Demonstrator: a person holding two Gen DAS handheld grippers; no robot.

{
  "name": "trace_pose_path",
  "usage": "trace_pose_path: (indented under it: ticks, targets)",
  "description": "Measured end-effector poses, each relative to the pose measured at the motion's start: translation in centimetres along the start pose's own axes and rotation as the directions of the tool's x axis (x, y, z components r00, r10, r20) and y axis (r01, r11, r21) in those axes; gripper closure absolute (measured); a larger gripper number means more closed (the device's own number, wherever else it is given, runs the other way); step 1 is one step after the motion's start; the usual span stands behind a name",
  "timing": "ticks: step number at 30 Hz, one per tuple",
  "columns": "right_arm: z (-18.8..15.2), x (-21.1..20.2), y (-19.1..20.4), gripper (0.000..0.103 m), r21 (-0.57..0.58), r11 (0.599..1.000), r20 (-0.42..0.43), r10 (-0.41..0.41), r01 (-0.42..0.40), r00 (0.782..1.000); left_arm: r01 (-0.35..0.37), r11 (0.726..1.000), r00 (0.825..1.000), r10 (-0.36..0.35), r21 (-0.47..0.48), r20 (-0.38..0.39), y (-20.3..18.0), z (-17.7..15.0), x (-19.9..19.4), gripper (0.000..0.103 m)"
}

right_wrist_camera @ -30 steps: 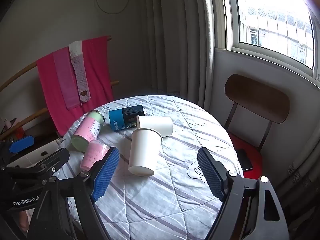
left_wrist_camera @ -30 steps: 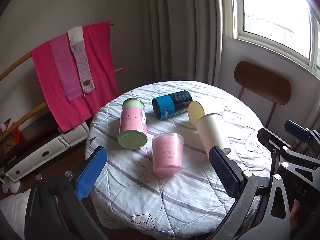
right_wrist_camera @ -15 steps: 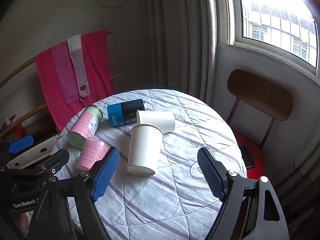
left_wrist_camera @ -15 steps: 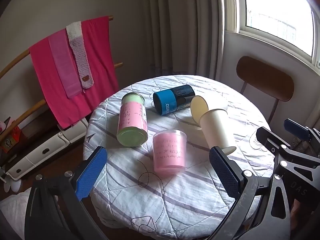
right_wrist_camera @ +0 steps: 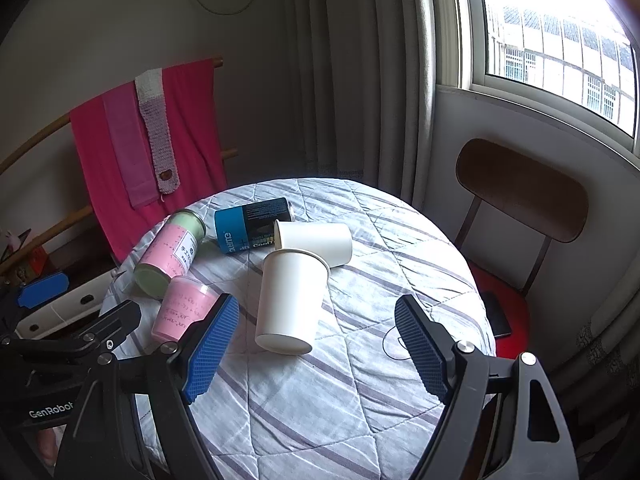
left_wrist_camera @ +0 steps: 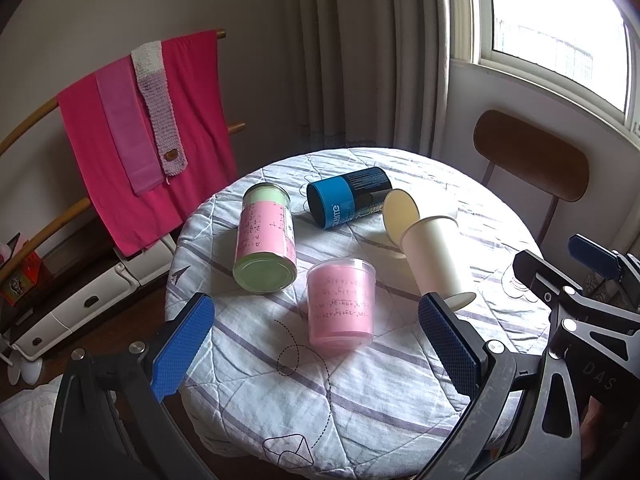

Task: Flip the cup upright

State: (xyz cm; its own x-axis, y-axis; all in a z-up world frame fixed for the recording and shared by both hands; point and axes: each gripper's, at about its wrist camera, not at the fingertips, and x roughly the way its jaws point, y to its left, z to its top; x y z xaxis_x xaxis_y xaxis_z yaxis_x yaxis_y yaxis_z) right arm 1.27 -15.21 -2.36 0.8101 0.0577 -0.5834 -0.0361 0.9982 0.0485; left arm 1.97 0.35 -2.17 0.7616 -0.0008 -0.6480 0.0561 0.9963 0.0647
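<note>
Two white paper cups lie on their sides on the round quilted table (right_wrist_camera: 360,392). The nearer cup (right_wrist_camera: 290,300) points its base toward me; it also shows in the left wrist view (left_wrist_camera: 434,258). The farther cup (right_wrist_camera: 316,240) lies across behind it. A pink plastic cup (left_wrist_camera: 342,304) lies near the front left and shows in the right wrist view (right_wrist_camera: 182,312). My left gripper (left_wrist_camera: 316,352) is open and empty, in front of the pink cup. My right gripper (right_wrist_camera: 316,348) is open and empty, in front of the nearer white cup.
A pink-and-green canister (left_wrist_camera: 266,240) and a blue-black can (left_wrist_camera: 348,196) lie on their sides at the back of the table. A wooden chair (right_wrist_camera: 520,192) with a red seat stands right. A rack with pink towels (left_wrist_camera: 140,128) stands left, curtains and window behind.
Both grippers have drawn slightly closer to the table and cups. Nothing on the table has moved; both stay open.
</note>
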Motion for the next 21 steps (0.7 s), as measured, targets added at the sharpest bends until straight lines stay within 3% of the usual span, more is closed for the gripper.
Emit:
trace_pose_path:
  ticks: [11,16,21]
  targets:
    - [0.2,-0.6,0.1,0.021,0.001,1.0,0.007,-0.002,0.002,1.0,0.013,1.0,1.0,-0.013,-0.004,0.021,0.2,0.1,-0.6,0.0]
    - [0.3,-2.4,-0.1,0.021,0.008,1.0,0.075,0.004,-0.005,0.997,0.016,1.0,0.994,-0.015,-0.007,0.107,0.1,-0.1,-2.4,0.0]
    - [0.0,-5.5,-0.1,0.021,0.008,1.0,0.191,0.008,-0.009,0.982,0.008,1.0,0.976,-0.005,-0.012,0.219,-0.1,-0.1,-4.7,0.0]
